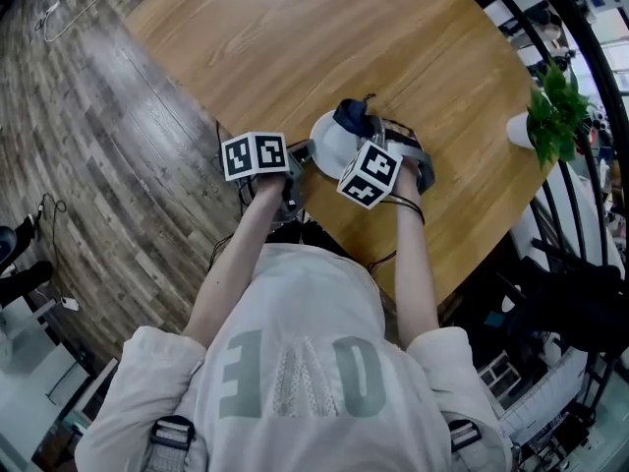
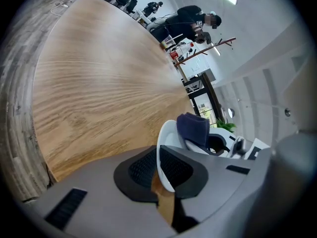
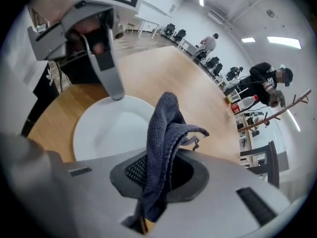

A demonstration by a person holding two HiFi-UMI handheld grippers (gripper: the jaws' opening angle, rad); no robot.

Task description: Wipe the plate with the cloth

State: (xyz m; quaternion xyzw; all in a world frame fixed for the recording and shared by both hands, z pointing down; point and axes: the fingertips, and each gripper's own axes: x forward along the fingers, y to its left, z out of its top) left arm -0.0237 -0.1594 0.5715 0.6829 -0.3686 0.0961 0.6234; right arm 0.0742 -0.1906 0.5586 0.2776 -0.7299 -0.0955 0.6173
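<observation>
Scanning around first: round wooden table (image 1: 295, 47), a potted plant (image 1: 555, 111) at its right edge well apart from my work, black railing (image 1: 550, 28) behind it, plank floor (image 1: 118, 165) to the left. A person in dark clothes (image 3: 262, 78) stands far across the room. Nothing blocks either tool.

Both forearms reach forward over the table's near edge and both tools pitch downward. The left gripper (image 2: 161, 170) has its jaws nearly together, pinching the rim of the white plate (image 2: 166, 148), which sits near that edge. The right gripper (image 3: 158, 172) is clamped on the dark blue cloth (image 3: 166, 128), which bunches up over the plate; I can't tell whether they touch.

Writing: black-and-white square markers on both cubes; the large grey letters on the shirt (image 1: 295, 372) are not readable from here.
</observation>
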